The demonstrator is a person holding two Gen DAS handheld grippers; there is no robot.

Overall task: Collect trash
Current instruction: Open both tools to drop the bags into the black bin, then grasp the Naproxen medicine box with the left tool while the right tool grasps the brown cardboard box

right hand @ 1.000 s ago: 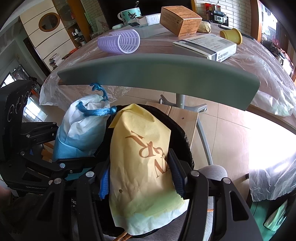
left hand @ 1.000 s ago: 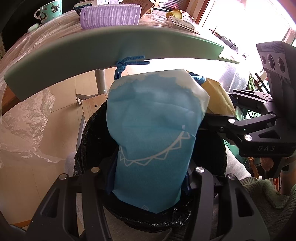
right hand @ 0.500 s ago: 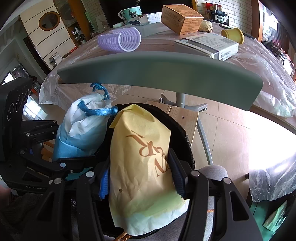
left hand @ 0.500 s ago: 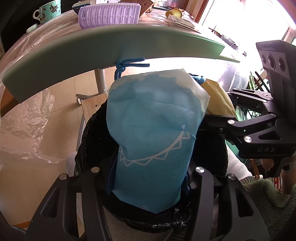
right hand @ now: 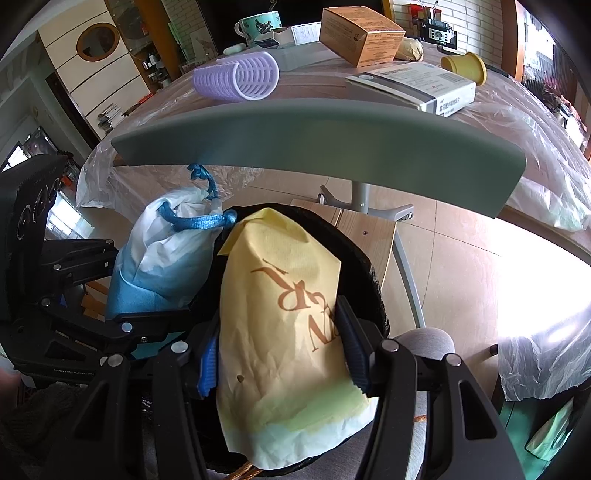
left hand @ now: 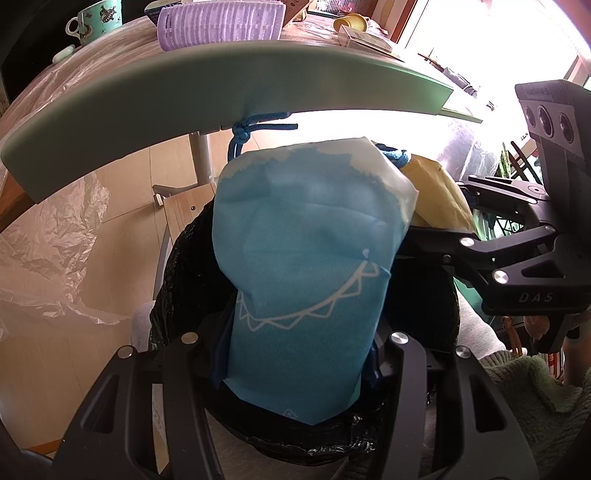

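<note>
A blue drawstring bag [left hand: 306, 258] hangs between the fingers of my left gripper [left hand: 299, 332], over a bin lined with black plastic [left hand: 184, 280]. The jaws are opening, but the pads still touch the bag's sides. In the right wrist view a yellow paper bag with brown letters [right hand: 284, 314] stands between the blue pads [right hand: 207, 365] of my right gripper [right hand: 279, 325], over the same black-lined bin [right hand: 369, 284]. These jaws are opening too, with the pads still against the paper. The two bags hang side by side; the blue bag [right hand: 162, 266] is to the yellow one's left.
A curved grey-green chair back [left hand: 221, 85] arches just beyond the bin. Behind it a plastic-covered table [right hand: 332, 85] carries a purple hair roller [right hand: 236, 79], a patterned cup [right hand: 258, 26], a cardboard box [right hand: 358, 37], a white carton [right hand: 413, 86] and a yellow cup [right hand: 465, 66]. Tiled floor lies below.
Both hands and both bags stay where they were. The right gripper's pads stand very slightly wider around the yellow bag.
</note>
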